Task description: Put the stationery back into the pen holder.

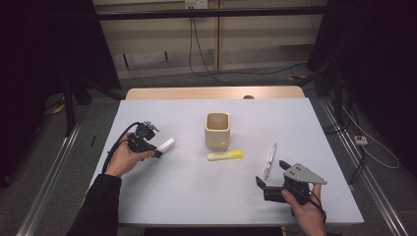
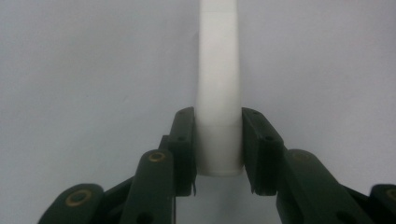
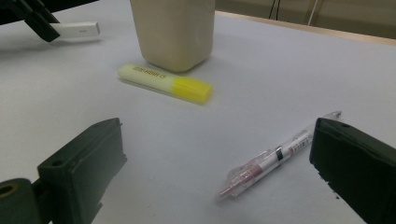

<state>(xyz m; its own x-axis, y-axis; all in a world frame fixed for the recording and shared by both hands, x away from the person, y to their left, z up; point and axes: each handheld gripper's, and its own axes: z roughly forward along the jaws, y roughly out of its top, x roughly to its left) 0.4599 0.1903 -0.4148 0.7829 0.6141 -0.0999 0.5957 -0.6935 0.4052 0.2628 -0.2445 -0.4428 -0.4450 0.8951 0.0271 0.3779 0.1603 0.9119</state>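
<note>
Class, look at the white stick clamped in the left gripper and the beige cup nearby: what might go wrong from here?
1. The left gripper pinches only one end of the white stick, so it may pivot or slip when lifted.
2. The beige cup looks narrow; a tilted stick might strike its rim.
3. The yellow highlighter lies close by and may get knocked.

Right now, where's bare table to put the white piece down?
Free: the near middle between the left gripper holding the white piece and the right gripper, and the far strip behind the cup. Crowded: around the cup, with the yellow highlighter and pen lying close.
</note>
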